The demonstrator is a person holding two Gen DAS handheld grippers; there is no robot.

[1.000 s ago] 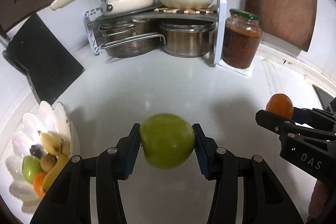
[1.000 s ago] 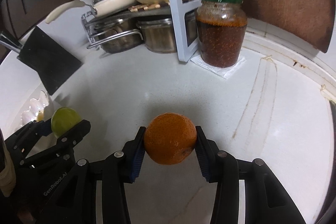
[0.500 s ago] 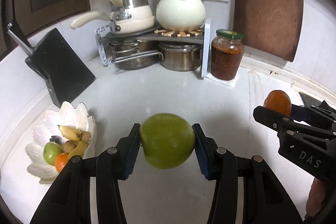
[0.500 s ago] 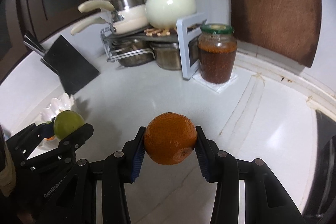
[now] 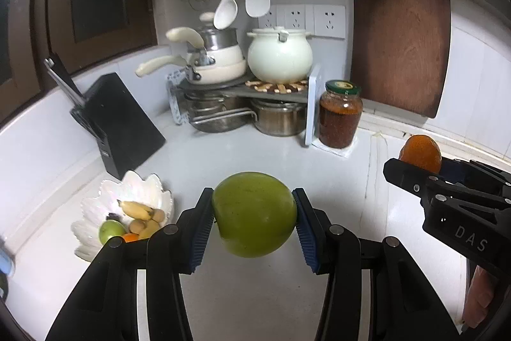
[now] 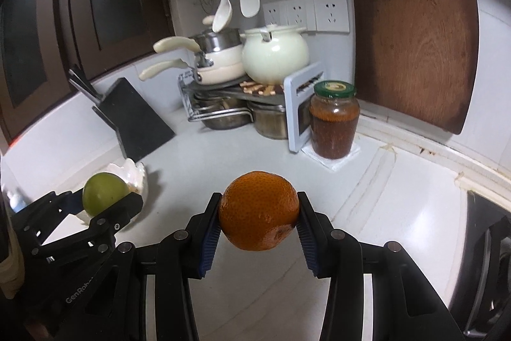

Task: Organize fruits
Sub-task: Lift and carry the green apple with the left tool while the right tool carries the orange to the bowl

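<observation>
Left wrist view: my left gripper (image 5: 254, 214) clamps a round green apple (image 5: 254, 214) above the white countertop (image 5: 255, 155), right of the white petal-shaped fruit bowl (image 5: 95, 206). Right wrist view: my right gripper (image 6: 259, 211) clamps a round orange (image 6: 259, 211).

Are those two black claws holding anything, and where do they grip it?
Left gripper clamps a round green apple by its sides; right gripper clamps a round orange likewise.

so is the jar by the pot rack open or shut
Shut. The jar stands upright beside the rack with its green lid seated flat on the mouth, and its dark reddish contents reach up near the neck.
</observation>
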